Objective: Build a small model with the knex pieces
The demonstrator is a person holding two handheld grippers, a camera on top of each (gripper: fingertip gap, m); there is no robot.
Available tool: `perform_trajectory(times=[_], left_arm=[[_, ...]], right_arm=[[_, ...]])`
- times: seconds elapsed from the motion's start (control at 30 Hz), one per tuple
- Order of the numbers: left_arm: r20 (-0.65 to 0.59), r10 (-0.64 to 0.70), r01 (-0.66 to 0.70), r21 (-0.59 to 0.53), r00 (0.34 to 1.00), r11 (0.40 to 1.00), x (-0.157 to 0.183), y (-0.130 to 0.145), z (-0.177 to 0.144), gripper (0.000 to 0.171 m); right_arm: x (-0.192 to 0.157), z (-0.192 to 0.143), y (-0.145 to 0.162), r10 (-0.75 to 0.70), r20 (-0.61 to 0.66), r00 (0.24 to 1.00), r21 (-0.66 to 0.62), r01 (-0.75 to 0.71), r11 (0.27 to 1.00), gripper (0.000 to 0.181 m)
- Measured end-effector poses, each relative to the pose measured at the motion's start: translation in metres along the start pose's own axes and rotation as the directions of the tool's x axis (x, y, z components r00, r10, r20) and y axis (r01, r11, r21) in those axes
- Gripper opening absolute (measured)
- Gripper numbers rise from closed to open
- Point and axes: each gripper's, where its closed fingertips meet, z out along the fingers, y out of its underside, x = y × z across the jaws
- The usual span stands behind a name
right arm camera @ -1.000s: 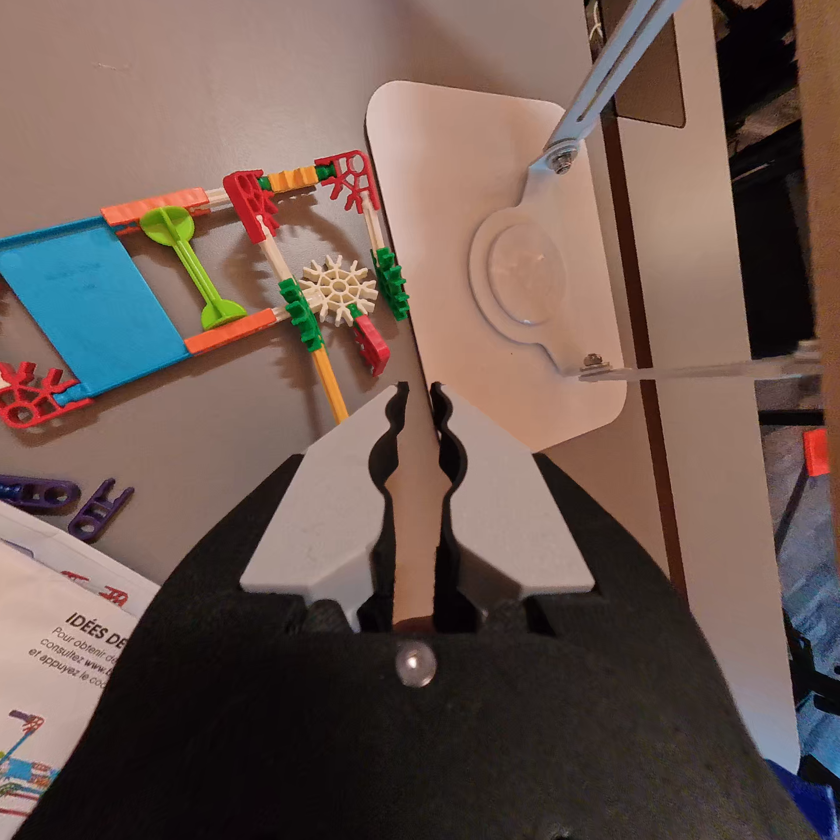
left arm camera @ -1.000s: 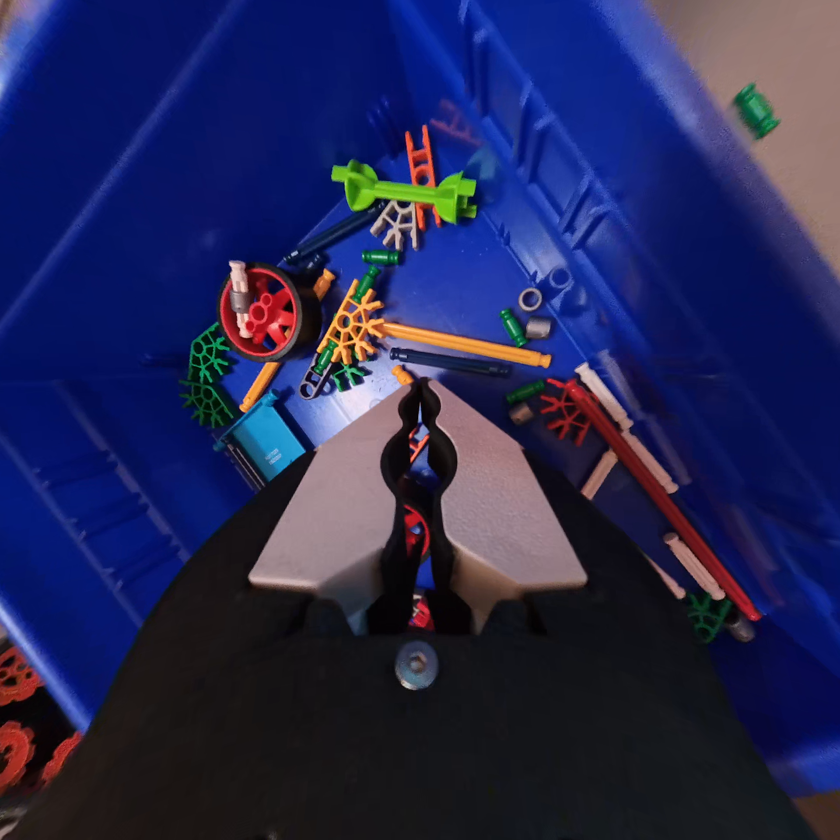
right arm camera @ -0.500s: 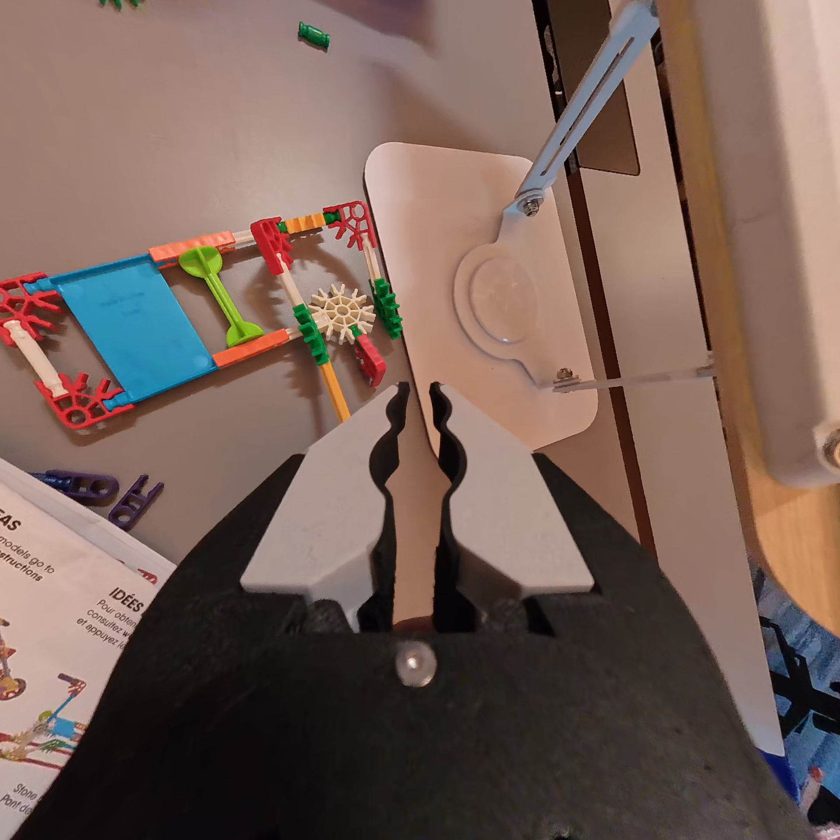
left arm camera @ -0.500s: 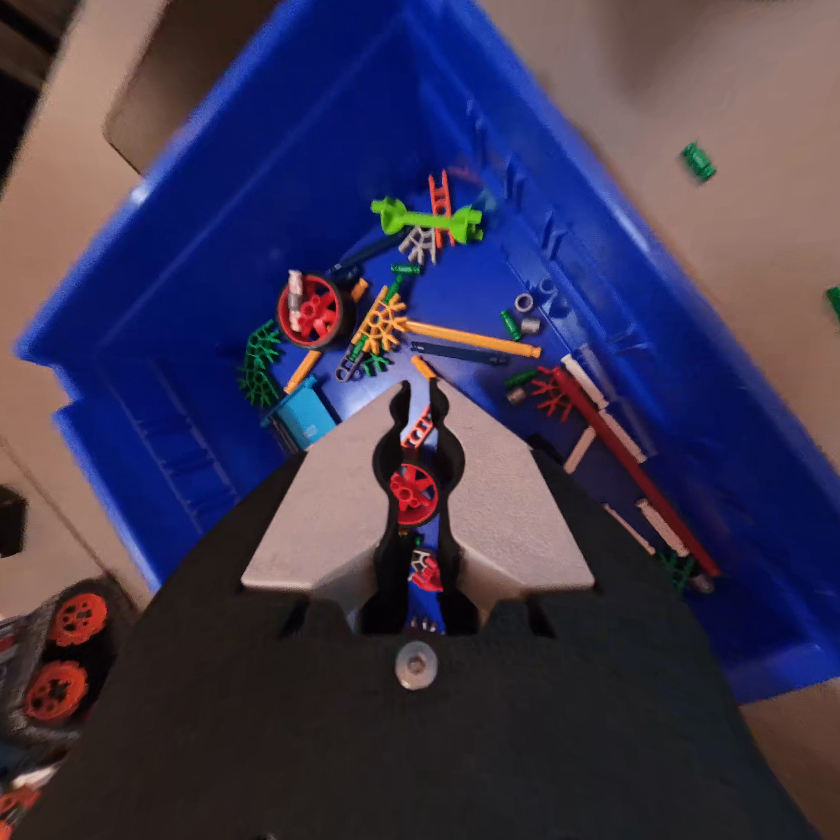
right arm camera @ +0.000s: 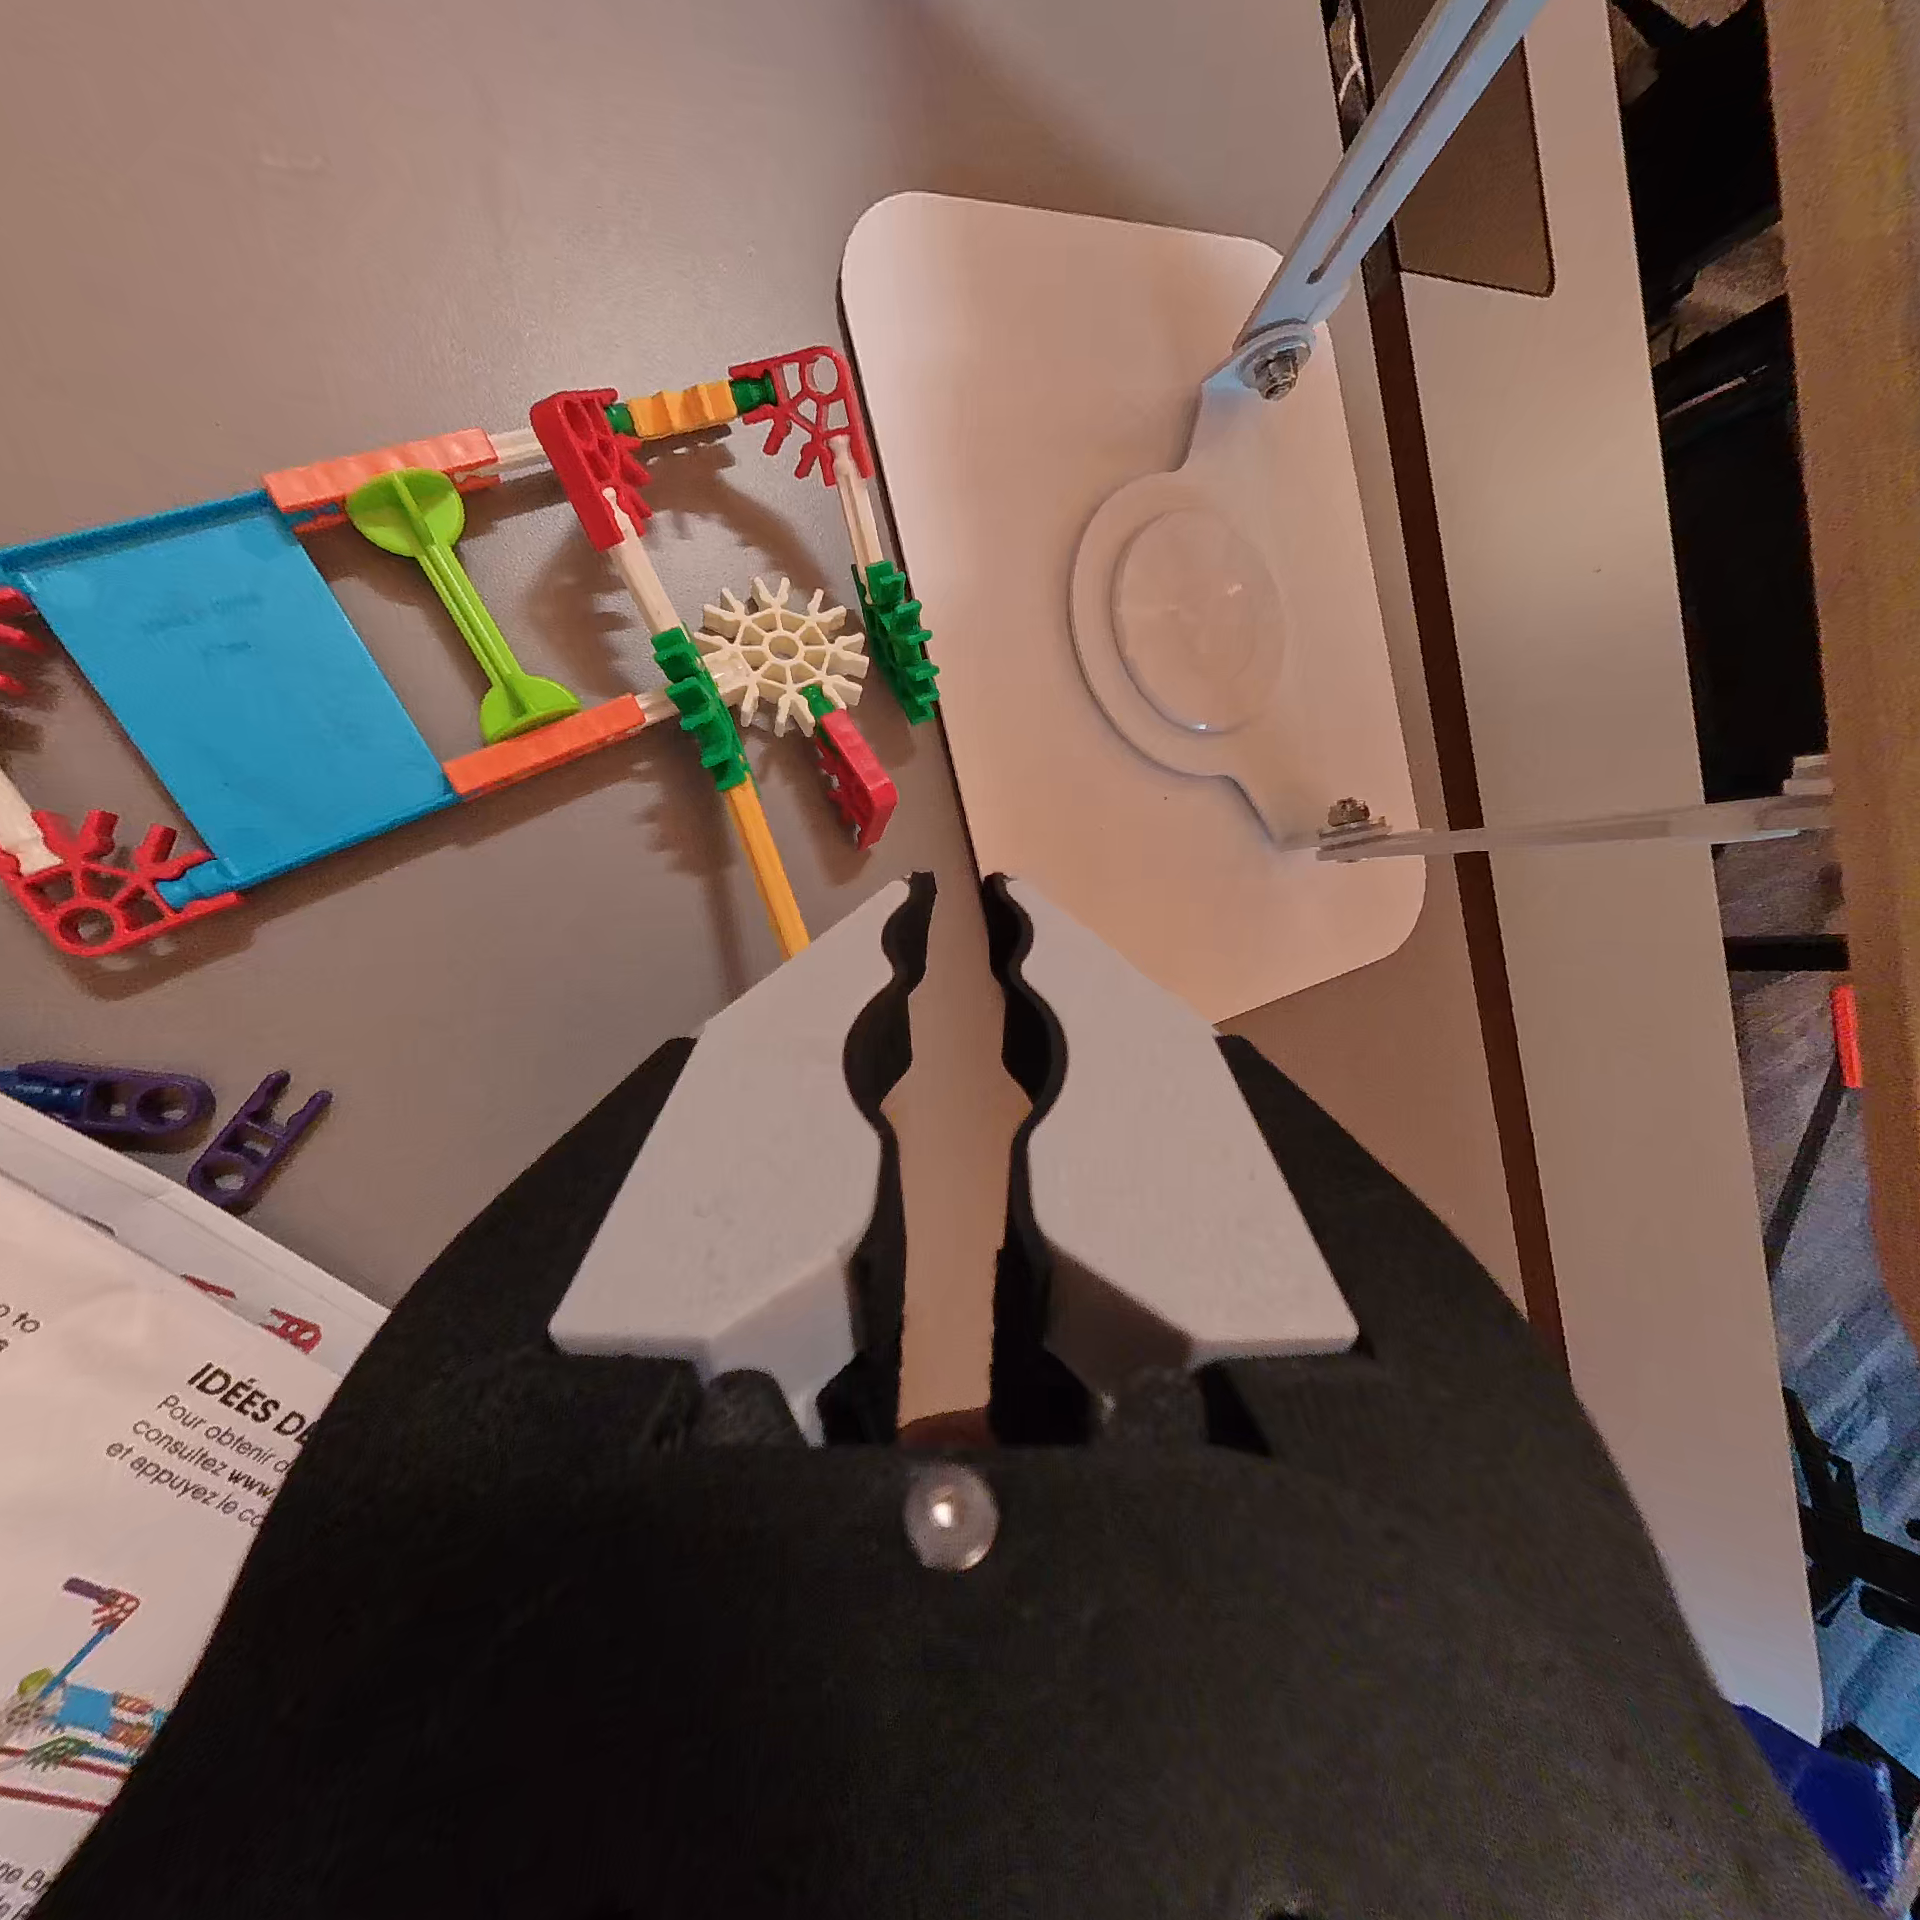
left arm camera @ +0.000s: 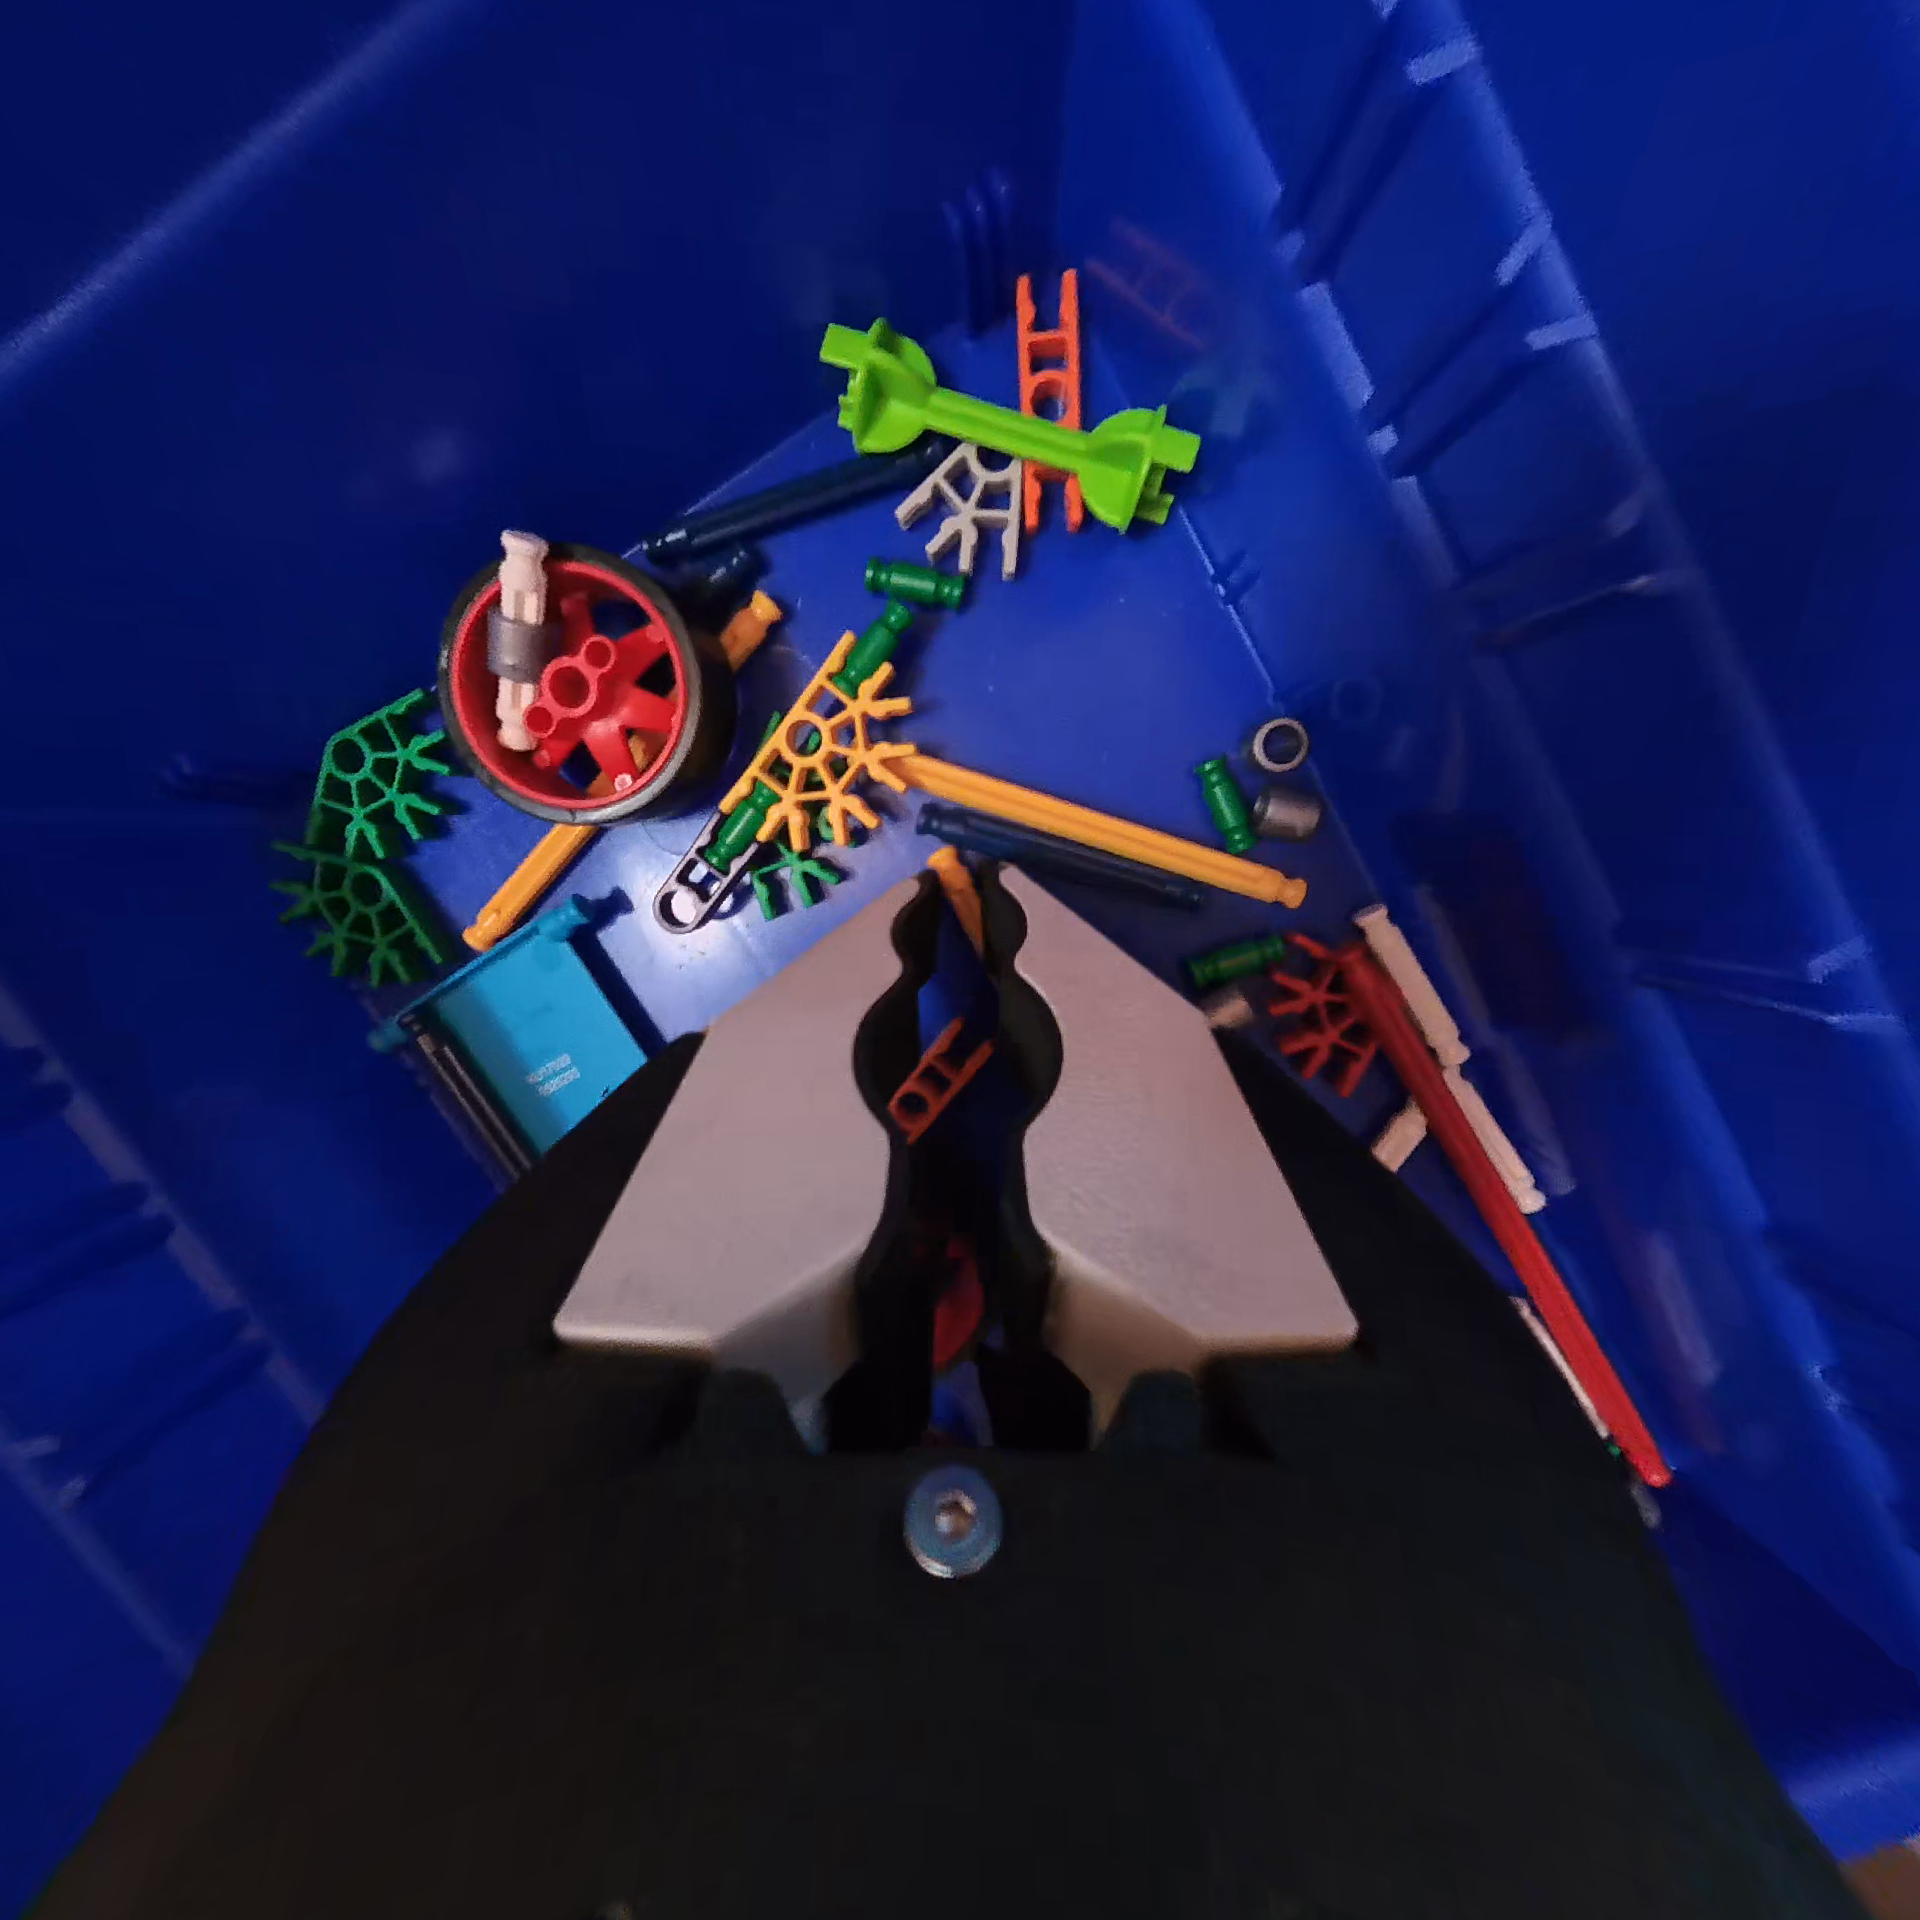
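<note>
Red part (left arm camera: 954,1311) half hidden behind left tongs (left arm camera: 961,883).

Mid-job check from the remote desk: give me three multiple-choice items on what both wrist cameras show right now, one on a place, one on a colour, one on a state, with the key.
1. Where does the red wheel lie?
A. in the blue bin
B. on the grey table
C. on the white plate

2. What colour is the flat panel in the built frame?
A. yellow
B. light blue
C. purple

3. How stands the right gripper?
A. shut on a rod
B. slightly open, holding nothing
C. out of view

Key: 1 A, blue walls rise all round the wheel; 2 B, the panel between the red connectors is light blue; 3 B, a gap shows between its fingertips with only table behind.
</note>
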Motion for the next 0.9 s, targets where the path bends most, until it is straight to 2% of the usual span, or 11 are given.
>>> perform_trajectory(times=[0.13, 0.27, 0.4, 0.5, 0.63, 0.77, 0.9], left_arm=[[0.021, 0.006, -0.008, 0.067, 1.0, 0.998, 0.0, -0.008, -0.014, 0.005], [0.088, 0.006, -0.025, 0.222, 0.996, 0.975, 0.0, -0.032, -0.06, 0.004], [0.156, 0.031, -0.093, 0.403, 0.987, 0.91, 0.019, -0.07, -0.115, 0.004], [0.189, 0.069, -0.159, 0.516, 0.98, 0.842, 0.047, -0.099, -0.152, 0.004], [0.297, 0.114, -0.259, 0.512, 0.948, 0.819, 0.067, -0.113, -0.173, 0.003], [0.343, 0.086, -0.255, 0.487, 0.935, 0.835, 0.058, -0.104, -0.175, 0.003], [0.347, 0.081, -0.274, 0.554, 0.934, 0.786, 0.073, -0.099, -0.193, 0.003]], right_arm=[[0.001, -0.002, -0.003, -0.001, -0.004, 1.0, 0.012, 0.001, 1.0, 0.008], [0.003, -0.011, -0.017, 0.005, -0.015, 1.0, 0.062, -0.004, 0.998, 0.009], [0.002, -0.028, -0.045, 0.04, -0.011, 0.999, 0.174, -0.037, 0.984, 0.011], [-0.001, -0.042, -0.068, 0.049, -0.015, 0.999, 0.258, -0.043, 0.965, 0.012], [-0.008, -0.054, -0.084, 0.013, -0.03, 0.999, 0.288, -0.004, 0.958, 0.012], [-0.01, -0.056, -0.087, -0.005, -0.039, 0.999, 0.288, 0.016, 0.958, 0.012], [-0.014, -0.059, -0.098, 0.027, -0.017, 0.999, 0.337, -0.02, 0.941, 0.013]])
